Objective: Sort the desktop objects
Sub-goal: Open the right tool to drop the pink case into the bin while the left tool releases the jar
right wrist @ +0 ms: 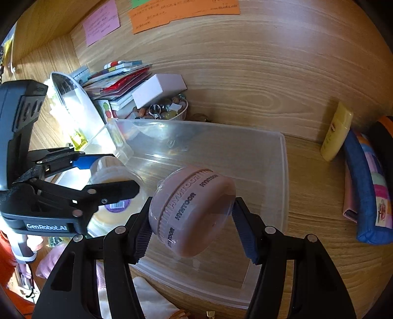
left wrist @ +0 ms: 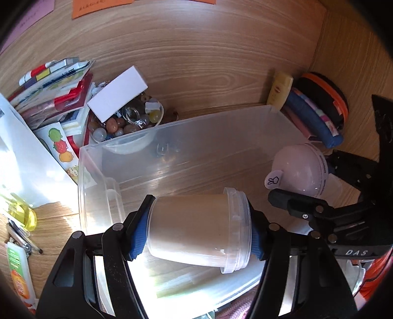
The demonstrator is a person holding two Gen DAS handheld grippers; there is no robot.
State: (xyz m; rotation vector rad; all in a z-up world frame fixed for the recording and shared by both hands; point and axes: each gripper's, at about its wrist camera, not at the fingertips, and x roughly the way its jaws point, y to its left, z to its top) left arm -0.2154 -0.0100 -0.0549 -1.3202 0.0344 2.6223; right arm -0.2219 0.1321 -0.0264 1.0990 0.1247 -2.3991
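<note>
My left gripper (left wrist: 196, 233) is shut on a clear, cream-filled jar (left wrist: 199, 230), held sideways over the near edge of a clear plastic bin (left wrist: 95, 157). In the right wrist view the same jar (right wrist: 113, 176) shows at the left, clamped by the left gripper (right wrist: 108, 175). My right gripper (right wrist: 194, 220) is shut on a round pink jar (right wrist: 194, 211) printed with dark lettering, held over the bin (right wrist: 282, 171). That pink jar (left wrist: 298, 171) also appears at the right of the left wrist view, above the bin's right end. The bin looks empty inside.
Against the wooden back wall sit a bowl of beads and rings (left wrist: 127, 122), a white box (left wrist: 118, 94), stacked booklets (left wrist: 54, 86), a yellow tube (right wrist: 336, 132) and a blue fabric pouch (right wrist: 368, 191). Sticky notes (right wrist: 184, 12) hang on the wall.
</note>
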